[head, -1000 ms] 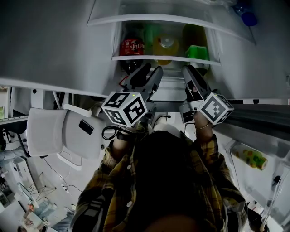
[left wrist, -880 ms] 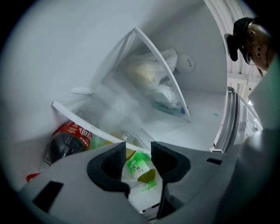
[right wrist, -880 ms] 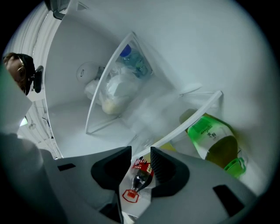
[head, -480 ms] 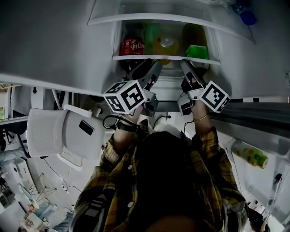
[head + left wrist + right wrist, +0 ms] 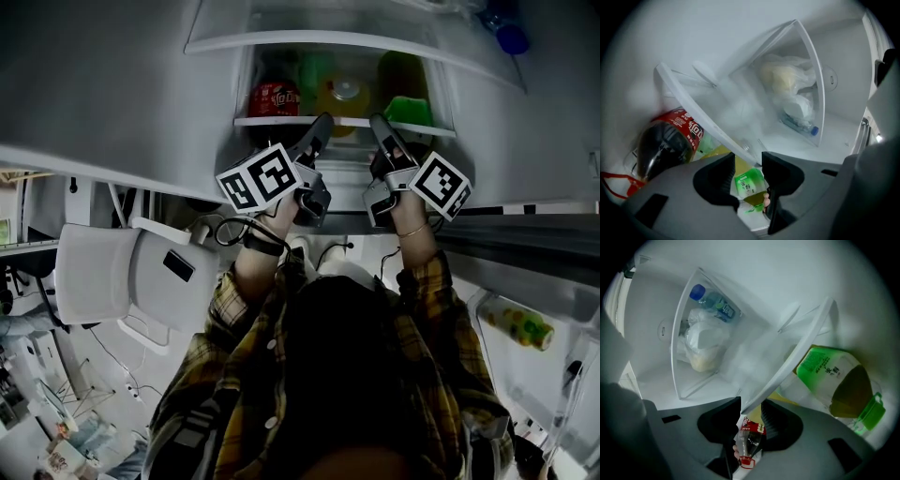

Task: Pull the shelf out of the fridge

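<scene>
White-rimmed glass shelf sits between spread jaws of left gripper and right gripper. Clamp both, pull level.

The open fridge is viewed from above the person's head, steeply downward and forward. Each gripper view is taken from close behind its own fingers, aimed into the compartment. The shelf, red-labelled bottle and green-labelled bottle are shared by all three views.
</scene>
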`<act>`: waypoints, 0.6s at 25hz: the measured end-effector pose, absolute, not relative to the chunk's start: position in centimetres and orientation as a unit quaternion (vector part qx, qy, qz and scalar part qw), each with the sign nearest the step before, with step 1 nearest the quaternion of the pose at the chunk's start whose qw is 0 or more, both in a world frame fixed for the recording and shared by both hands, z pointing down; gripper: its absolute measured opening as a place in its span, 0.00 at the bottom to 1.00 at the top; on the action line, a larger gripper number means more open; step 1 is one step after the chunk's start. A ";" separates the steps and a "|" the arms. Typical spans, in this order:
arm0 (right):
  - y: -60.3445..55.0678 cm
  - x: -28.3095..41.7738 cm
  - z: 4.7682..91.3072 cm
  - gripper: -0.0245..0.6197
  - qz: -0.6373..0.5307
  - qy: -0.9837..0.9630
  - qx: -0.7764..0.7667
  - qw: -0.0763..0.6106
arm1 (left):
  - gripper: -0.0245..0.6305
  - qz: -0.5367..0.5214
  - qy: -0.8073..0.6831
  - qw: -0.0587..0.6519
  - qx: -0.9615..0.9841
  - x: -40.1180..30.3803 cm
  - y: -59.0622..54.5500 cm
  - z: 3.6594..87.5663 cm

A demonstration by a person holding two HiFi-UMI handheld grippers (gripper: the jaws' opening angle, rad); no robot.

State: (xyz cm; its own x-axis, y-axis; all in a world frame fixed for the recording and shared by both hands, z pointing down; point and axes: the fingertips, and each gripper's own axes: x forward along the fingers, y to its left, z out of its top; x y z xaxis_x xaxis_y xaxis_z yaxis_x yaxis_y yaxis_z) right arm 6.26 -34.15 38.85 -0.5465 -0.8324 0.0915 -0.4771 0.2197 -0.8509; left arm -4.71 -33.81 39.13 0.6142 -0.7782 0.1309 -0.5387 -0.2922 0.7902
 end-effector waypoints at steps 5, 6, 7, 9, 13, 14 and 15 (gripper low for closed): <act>-35.4 6.3 39.0 0.23 -0.453 0.752 -0.435 0.200 | 0.30 -0.164 -0.415 0.446 0.776 -4.8 -35.4 39.1; -35.6 6.3 39.0 0.23 -0.454 0.751 -0.435 0.201 | 0.30 -0.171 -0.416 0.450 0.771 -4.8 -35.7 39.1; -35.8 6.4 39.0 0.23 -0.455 0.750 -0.435 0.204 | 0.30 -0.177 -0.417 0.454 0.767 -4.8 -36.0 39.0; -36.3 6.6 38.9 0.23 -0.453 0.745 -0.441 0.214 | 0.30 -0.190 -0.423 0.463 0.756 -4.9 -36.5 39.0; -37.3 7.7 38.6 0.23 -0.450 0.728 -0.459 0.237 | 0.30 -0.234 -0.443 0.481 0.719 -5.6 -37.7 38.9; -37.4 7.8 38.6 0.23 -0.452 0.724 -0.461 0.241 | 0.29 -0.240 -0.449 0.482 0.714 -5.7 -38.0 38.8; -37.5 7.9 38.6 0.23 -0.455 0.721 -0.463 0.243 | 0.29 -0.244 -0.453 0.481 0.709 -5.8 -38.3 38.6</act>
State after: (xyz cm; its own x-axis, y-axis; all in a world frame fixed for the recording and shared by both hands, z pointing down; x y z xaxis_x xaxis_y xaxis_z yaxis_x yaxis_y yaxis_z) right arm 7.87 -37.52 38.57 -0.4533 -0.8886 0.0703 -0.4462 0.1579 -0.8809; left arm -5.84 -38.26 38.65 0.4698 -0.8782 0.0900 -0.4079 -0.1256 0.9043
